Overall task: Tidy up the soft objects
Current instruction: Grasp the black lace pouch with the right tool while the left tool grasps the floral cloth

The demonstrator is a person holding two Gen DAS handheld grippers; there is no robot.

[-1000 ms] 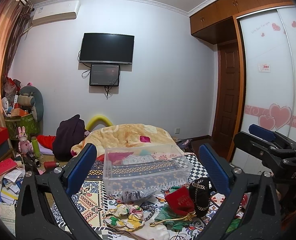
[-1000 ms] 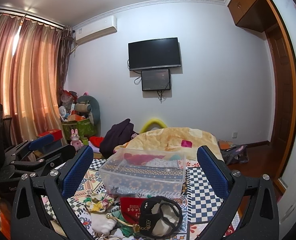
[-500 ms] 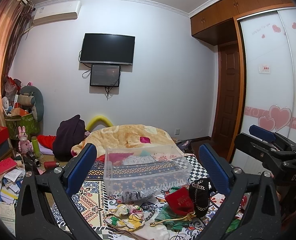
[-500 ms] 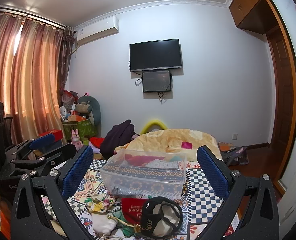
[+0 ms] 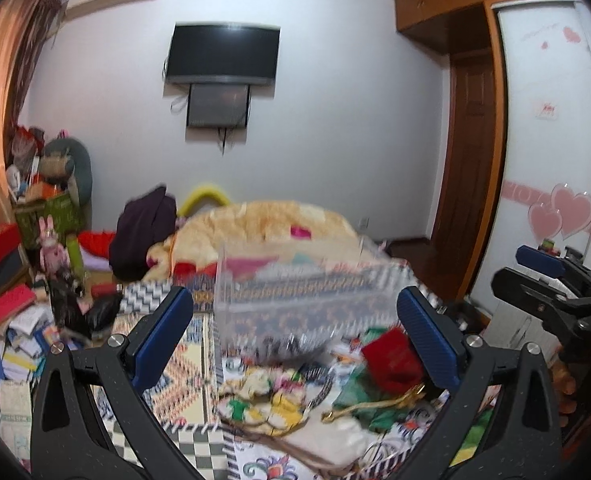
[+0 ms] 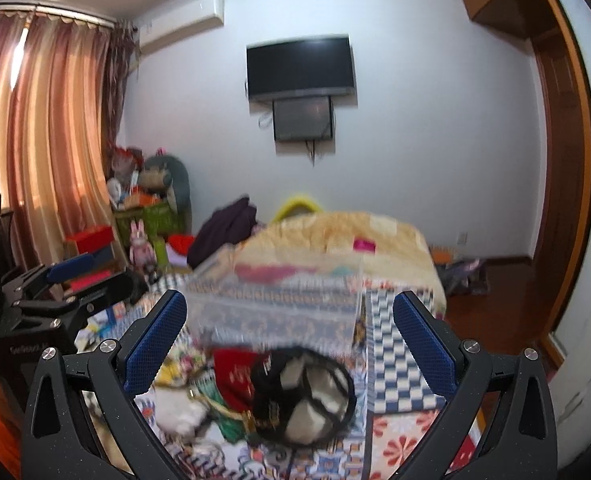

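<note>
Both your grippers, left gripper point(image 5: 295, 336) and right gripper point(image 6: 289, 330), hang spread wide and empty; no grasp has begun. Soft objects point(image 6: 295, 392) lie heaped on the bed just below the jaws, clear bin point(image 5: 295, 300) ahead; lower onto one item

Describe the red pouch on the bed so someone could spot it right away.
Start at the clear plastic storage bin on the patterned bedspread. In front lies a heap of soft things; the red fabric pouch is its only solid red piece, beside green cloth.
</note>
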